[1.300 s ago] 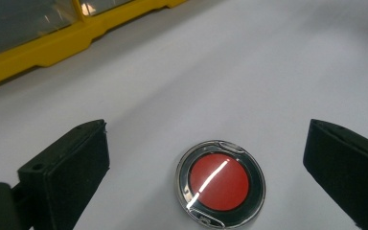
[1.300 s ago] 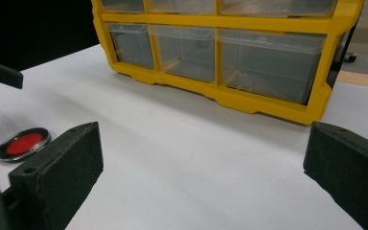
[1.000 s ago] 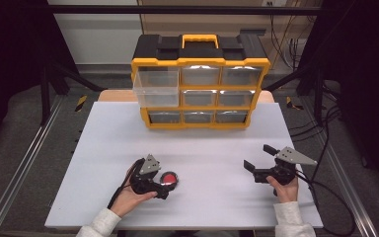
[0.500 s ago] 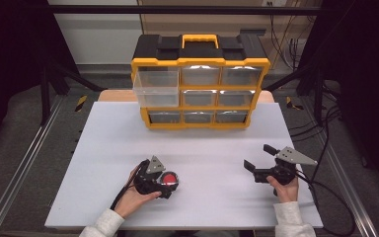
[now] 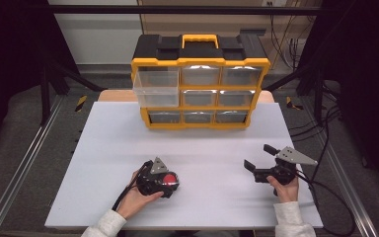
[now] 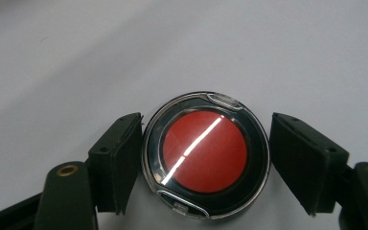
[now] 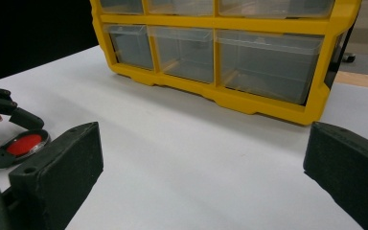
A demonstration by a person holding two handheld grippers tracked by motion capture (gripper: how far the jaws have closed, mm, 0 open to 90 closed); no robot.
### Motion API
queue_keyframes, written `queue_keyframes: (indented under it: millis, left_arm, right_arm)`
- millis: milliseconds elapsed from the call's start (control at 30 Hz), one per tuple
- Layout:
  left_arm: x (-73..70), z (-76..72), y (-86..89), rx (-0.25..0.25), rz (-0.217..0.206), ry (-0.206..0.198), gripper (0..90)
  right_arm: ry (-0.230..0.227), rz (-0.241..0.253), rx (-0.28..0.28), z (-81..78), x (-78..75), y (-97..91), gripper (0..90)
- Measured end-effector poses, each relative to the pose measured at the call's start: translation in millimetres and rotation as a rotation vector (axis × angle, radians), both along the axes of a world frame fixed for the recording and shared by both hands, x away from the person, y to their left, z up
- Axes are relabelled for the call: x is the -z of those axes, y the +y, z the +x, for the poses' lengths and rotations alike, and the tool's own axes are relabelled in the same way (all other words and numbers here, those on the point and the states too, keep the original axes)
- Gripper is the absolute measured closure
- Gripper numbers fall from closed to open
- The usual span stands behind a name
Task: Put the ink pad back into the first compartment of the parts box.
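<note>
A round clear case with a red disc inside [image 6: 206, 155] is seen lying flat on the white desk [image 5: 103, 148], between the jaws of the left gripper [image 5: 165, 180]. Since a second ago little has changed: the jaws are spread, one touching the case's rim, the other just clear. The right gripper [image 5: 259, 163] is held released, empty, low over the desk, facing the yellow drawer cabinet [image 5: 200, 84].

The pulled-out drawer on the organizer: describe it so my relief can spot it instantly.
Find the yellow organizer with a black top at the table's far edge. Its top-left clear drawer juts forward past the frame, while the other eight sit flush.
</note>
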State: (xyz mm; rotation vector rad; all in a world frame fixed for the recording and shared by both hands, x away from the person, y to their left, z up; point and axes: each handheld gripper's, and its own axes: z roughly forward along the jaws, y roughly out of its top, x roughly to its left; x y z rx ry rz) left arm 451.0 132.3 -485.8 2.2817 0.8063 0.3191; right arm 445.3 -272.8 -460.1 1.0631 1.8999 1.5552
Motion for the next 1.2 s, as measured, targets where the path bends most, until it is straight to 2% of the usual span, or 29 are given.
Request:
queue_keyframes:
  millis: [500,1200]
  left_arm:
    - [-2.9,2.2,-2.6,0.005,0.033,0.018,29.4]
    - [-17.6,-0.8,3.3,-0.006,-0.019,-0.005,29.5]
  right_arm:
    - [0.001,0.000,0.000,0.2,0.0,0.0,0.5]
    - [0.002,-0.004,-0.002,0.2,0.4,0.3,0.5]
